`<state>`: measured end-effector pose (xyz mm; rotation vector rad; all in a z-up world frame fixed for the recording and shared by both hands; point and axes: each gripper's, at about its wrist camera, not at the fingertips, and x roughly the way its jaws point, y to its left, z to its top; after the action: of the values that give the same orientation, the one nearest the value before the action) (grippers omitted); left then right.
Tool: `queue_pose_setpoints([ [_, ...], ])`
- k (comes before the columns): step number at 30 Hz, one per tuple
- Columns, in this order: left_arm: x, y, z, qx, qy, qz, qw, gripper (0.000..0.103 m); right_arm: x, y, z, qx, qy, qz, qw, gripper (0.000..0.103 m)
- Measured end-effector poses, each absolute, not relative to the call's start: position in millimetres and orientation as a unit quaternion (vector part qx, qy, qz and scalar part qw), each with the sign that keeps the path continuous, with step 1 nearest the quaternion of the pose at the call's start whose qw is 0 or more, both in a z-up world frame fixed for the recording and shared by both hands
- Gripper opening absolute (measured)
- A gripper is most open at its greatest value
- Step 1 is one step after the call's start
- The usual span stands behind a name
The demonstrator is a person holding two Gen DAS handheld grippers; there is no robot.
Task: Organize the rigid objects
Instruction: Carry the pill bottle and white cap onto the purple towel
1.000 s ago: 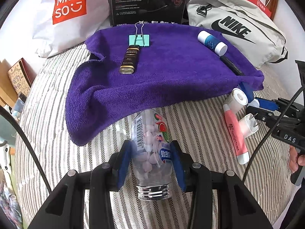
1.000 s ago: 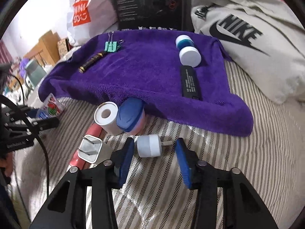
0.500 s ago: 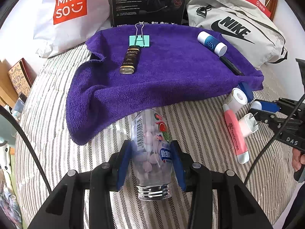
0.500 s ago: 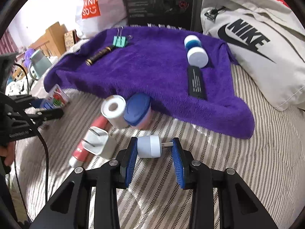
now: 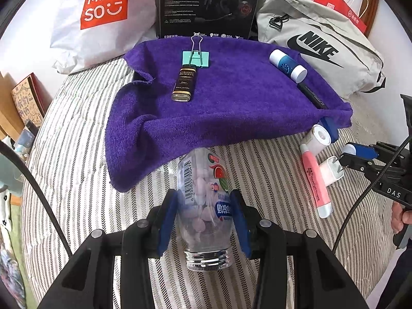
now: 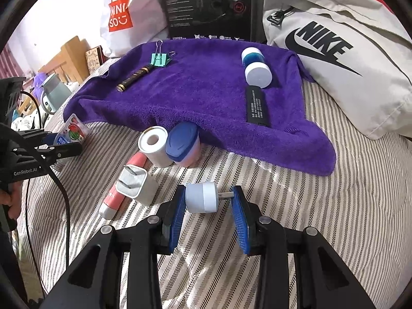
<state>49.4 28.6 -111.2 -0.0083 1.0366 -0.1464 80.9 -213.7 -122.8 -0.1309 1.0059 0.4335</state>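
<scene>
A: Closure is what has changed: a second ago the right gripper (image 6: pixel 208 212) was spread wide around the small white cylindrical USB plug adapter (image 6: pixel 202 197); now its blue pads (image 6: pixel 177 215) are drawn in, one against the adapter's round end, the other at the metal tip.

B: Can a firm pinch be confirmed?

A: It cannot be told for certain; a sliver of gap may remain at the plug tip. The adapter is seen just above the striped bedspread (image 6: pixel 347 206), near the purple terry towel (image 6: pixel 206 97).

B: And the left gripper (image 5: pixel 203 215)?

A: It has stayed clamped on the clear plastic bottle of pale candy tablets (image 5: pixel 204 198), held over the bedspread just short of the towel's front edge.

B: What is implied for the task?

A: Both items are judged ready to be carried to the towel, where a teal binder clip (image 5: pixel 196 58), a dark gold-lettered flat tin (image 5: pixel 185 83) and a blue-and-white tube (image 5: pixel 288 65) are already laid.
</scene>
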Motion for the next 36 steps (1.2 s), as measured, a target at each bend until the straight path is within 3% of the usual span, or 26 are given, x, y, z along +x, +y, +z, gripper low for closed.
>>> queue_pose_setpoints([
  [19, 57, 35, -86, -0.001, 0.477, -0.065, 0.877, 0.04, 88, -225, -100, -0.04, 0.462, 0.217, 0.859, 0.036],
  [36, 115, 31, -64, 0.016, 0.455, -0.074, 0.887, 0.04, 153, -200, -74, -0.053, 0.443, 0.24, 0.862, 0.036],
])
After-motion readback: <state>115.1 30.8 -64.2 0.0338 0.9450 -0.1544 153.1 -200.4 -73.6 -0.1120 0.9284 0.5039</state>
